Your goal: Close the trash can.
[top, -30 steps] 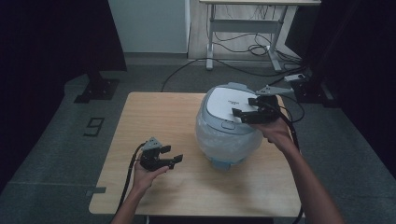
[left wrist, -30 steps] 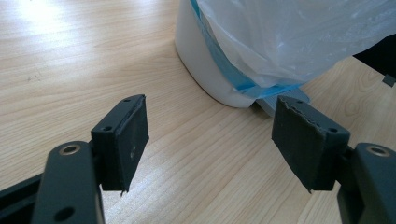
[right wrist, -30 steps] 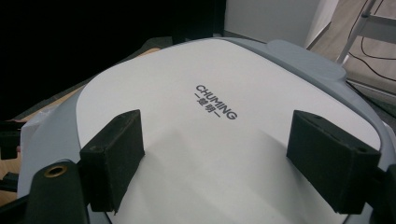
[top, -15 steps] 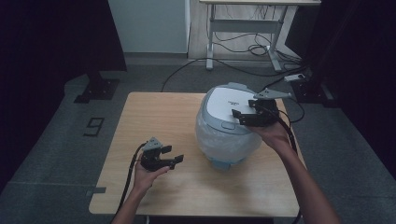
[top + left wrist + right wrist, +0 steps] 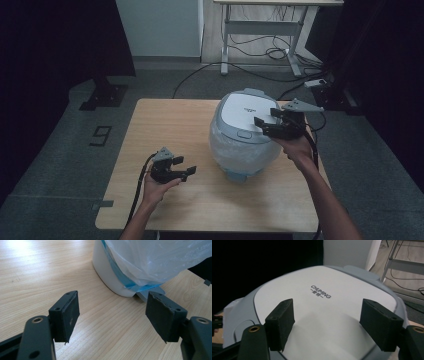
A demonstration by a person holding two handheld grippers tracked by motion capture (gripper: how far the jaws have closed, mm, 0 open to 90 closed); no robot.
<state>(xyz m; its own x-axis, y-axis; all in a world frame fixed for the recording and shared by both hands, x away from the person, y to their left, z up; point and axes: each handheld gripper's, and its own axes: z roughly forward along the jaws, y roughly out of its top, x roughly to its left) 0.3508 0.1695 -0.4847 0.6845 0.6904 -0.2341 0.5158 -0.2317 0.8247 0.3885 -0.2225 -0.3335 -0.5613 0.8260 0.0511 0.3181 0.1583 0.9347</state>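
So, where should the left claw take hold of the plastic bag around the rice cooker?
Judging by its shape, grip the loose bag edge overhanging the rice cooker base, coming in low from the front, where the open left claw already faces it.

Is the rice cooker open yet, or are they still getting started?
Still starting. Done: nothing that shows; the cooker is shut, its plastic wrap still on. In hand: the right gripper hovers open over the lid. The left gripper waits open near the base. Left: probably opening the lid.

White-lidded grey rice cooker (image 5: 244,131), blue-banded base; pale woodgrain table (image 5: 165,120).
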